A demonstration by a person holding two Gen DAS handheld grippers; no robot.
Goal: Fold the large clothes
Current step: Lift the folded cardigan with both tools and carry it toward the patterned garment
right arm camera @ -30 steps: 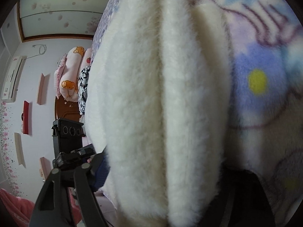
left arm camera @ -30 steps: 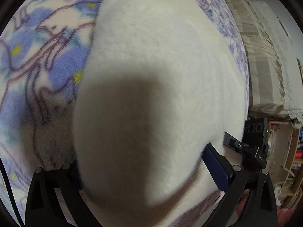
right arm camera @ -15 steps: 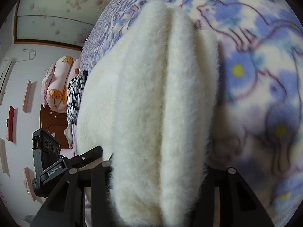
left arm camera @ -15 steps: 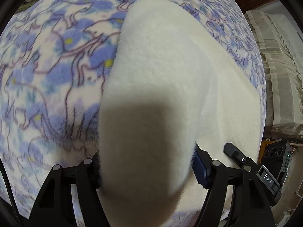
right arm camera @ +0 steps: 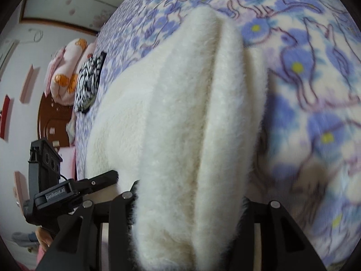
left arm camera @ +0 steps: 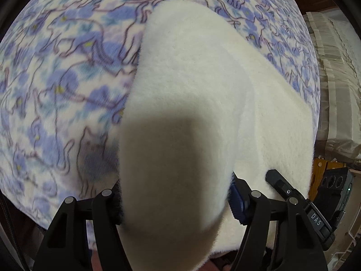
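Note:
A thick white fleece garment (left arm camera: 203,79) lies on the bed, and both grippers hold its near end up. My left gripper (left arm camera: 176,192) is shut on a broad fold of the fleece, which bulges between the fingers and hides their tips. In the right wrist view the same garment (right arm camera: 169,113) shows several long lengthwise folds. My right gripper (right arm camera: 189,198) is shut on that bunched end. Each view shows the other gripper's black housing at its edge (left arm camera: 315,212) (right arm camera: 56,192).
A bedspread (left arm camera: 56,79) printed with blue cats and flowers covers the bed (right arm camera: 315,90). A beige draped cloth (left arm camera: 334,94) hangs right of the bed. Pink pillows (right arm camera: 65,74) and a black-and-white cloth (right arm camera: 90,83) lie at the bed's far end.
Both grippers narrowed onto the fleece and rose away from the bed. More of the bedspread shows around the garment, and its near end has lifted with them.

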